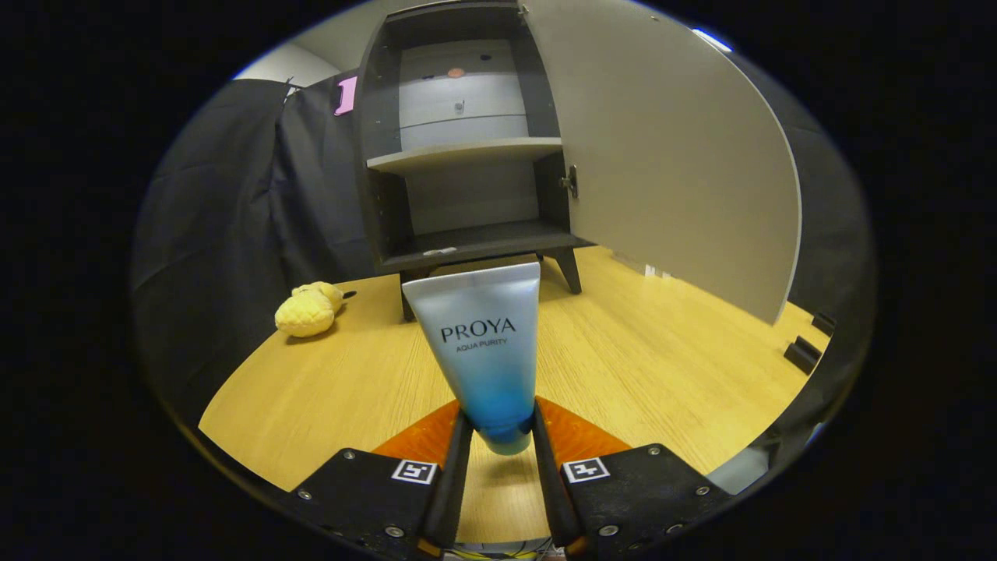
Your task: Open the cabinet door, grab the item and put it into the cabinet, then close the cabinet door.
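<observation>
Two fingers of our gripper [497, 436] pinch the tube [483, 351]; door [662, 156] open, we carry next toward the cabinet [467, 140] shelf at twelve o'clock.

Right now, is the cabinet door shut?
No, the grey cabinet door is swung wide open, baring the dark cabinet's shelves, while the gripper fingers clamp the blue squeeze tube.
</observation>
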`<state>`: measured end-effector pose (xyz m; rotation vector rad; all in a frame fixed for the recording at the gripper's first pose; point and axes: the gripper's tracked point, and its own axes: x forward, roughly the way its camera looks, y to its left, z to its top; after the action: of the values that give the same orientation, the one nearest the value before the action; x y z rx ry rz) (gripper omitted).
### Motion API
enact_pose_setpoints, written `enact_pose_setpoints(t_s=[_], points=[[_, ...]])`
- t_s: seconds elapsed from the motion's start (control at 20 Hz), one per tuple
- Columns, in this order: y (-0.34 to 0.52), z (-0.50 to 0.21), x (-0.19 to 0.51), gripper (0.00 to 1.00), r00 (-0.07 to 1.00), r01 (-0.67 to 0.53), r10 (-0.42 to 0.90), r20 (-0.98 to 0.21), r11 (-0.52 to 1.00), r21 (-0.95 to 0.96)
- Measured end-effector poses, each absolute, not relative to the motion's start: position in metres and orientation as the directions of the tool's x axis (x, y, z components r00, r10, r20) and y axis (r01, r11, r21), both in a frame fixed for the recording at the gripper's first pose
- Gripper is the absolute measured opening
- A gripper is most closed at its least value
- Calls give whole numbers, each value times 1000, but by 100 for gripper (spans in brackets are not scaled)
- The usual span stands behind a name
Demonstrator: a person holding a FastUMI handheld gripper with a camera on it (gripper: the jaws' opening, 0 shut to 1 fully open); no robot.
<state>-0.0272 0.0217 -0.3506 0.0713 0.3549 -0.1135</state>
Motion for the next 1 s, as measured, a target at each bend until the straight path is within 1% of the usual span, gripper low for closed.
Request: enact_pose_setpoints(t_s=[0.25, 0.45, 0.55, 0.65, 0.75, 1.0], points=[[26, -275, 10, 45, 955, 97, -85, -283, 995, 27], [34, -212, 54, 45, 965, 51, -43, -260, 998, 24], [37, -178, 84, 44, 971, 15, -21, -239, 1000, -27], [43, -141, 121, 44, 982, -22, 8, -188, 997, -72], [50, -113, 157, 44, 986, -51, 36, -163, 995, -88], [58, -71, 251, 45, 985, -96, 83, -150, 992, -81]])
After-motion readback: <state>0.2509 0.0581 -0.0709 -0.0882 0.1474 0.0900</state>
